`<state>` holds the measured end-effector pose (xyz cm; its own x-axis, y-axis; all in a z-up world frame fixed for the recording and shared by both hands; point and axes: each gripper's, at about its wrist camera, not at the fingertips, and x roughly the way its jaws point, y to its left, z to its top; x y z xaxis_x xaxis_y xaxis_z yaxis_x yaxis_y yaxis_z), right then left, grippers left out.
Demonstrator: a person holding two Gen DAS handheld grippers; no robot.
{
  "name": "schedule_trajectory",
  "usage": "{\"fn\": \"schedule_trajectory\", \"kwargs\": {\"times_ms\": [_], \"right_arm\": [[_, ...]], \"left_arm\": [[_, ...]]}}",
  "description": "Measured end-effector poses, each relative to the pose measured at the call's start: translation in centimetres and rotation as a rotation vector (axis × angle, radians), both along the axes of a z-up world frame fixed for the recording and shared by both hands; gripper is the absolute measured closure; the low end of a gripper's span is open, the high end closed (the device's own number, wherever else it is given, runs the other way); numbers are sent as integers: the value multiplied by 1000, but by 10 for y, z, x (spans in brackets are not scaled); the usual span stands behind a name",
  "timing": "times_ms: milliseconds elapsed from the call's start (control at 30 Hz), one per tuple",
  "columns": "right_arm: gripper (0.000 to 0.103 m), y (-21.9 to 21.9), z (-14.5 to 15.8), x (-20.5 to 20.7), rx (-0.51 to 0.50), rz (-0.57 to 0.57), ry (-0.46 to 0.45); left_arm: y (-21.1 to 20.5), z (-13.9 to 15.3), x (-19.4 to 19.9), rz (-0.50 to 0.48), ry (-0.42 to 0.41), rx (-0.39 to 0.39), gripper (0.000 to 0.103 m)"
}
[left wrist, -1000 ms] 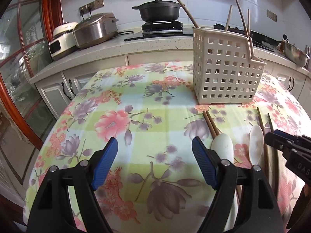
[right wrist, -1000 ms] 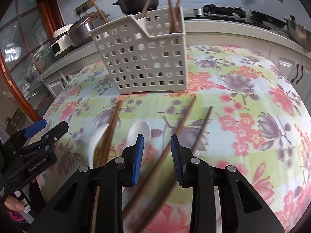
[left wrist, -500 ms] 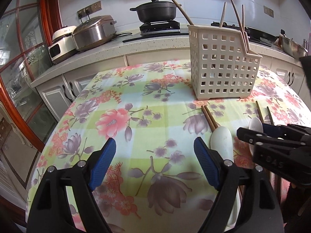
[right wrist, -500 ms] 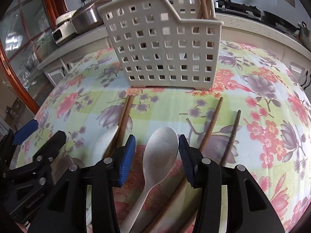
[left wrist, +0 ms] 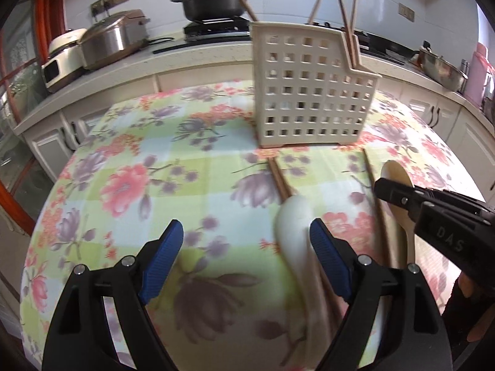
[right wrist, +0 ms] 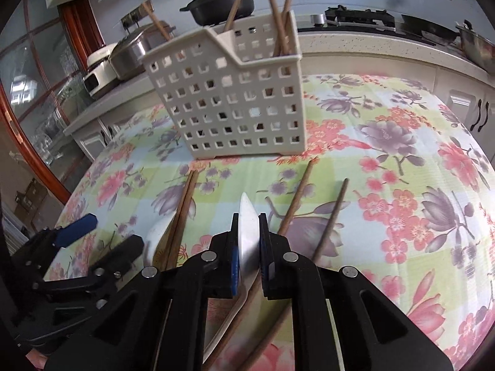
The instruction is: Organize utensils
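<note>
A cream perforated utensil basket [left wrist: 312, 89] [right wrist: 235, 102] stands on the floral tablecloth with several chopsticks upright in it. My right gripper [right wrist: 248, 241] is shut on a white spoon [right wrist: 247, 225], turned on edge just above the cloth; in the left wrist view this spoon [left wrist: 397, 179] shows at the right gripper's tip. My left gripper [left wrist: 246, 247] is open and empty, and a second white spoon [left wrist: 294, 225] lies by its right finger. A pair of chopsticks [left wrist: 280, 182] [right wrist: 182, 213] lies beside that spoon. Two more chopsticks [right wrist: 309, 207] lie right of my right gripper.
The round table's edge [right wrist: 482, 160] curves off on the right. Behind it runs a counter [left wrist: 191, 52] with a rice cooker [left wrist: 111, 38], a black pot [left wrist: 213, 1] on the stove and a steel bowl [left wrist: 442, 68]. A glass cabinet [right wrist: 34, 99] stands at the left.
My right gripper has moved from the chopsticks over the white spoon and shut on it, tipping it on edge. My left gripper stays open and has drifted slightly.
</note>
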<state>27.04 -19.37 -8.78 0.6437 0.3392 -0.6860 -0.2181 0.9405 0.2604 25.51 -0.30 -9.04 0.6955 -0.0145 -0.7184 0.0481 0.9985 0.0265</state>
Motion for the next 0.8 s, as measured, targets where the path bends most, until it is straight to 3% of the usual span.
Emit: {"fn": "schedule_trajectory", "kwargs": {"times_ms": [167,233,400,500,533,800], "right_arm": [[92,-11,3,-3,10,-11,-9],[92,-14,5,-4,12,-12,-16],[92,-18,7,-8,12,-10,-36],[92,-19,7,-8,19,-6,-40],[92,-19,8,-8,19,-5,-43],[92,-16,15,-12,20,-1,-65]], "left_arm": [[-15,-9,20,-44,61,-13,26],[-19,-14,27,-42,93,-8,47],[-19,-22,33,-39,131,-41,78],[-16,-18,29,-34,110,-51,84],[-16,-16,27,-32,99,-47,91],[-7,3,7,-33,8,-56,91]]}}
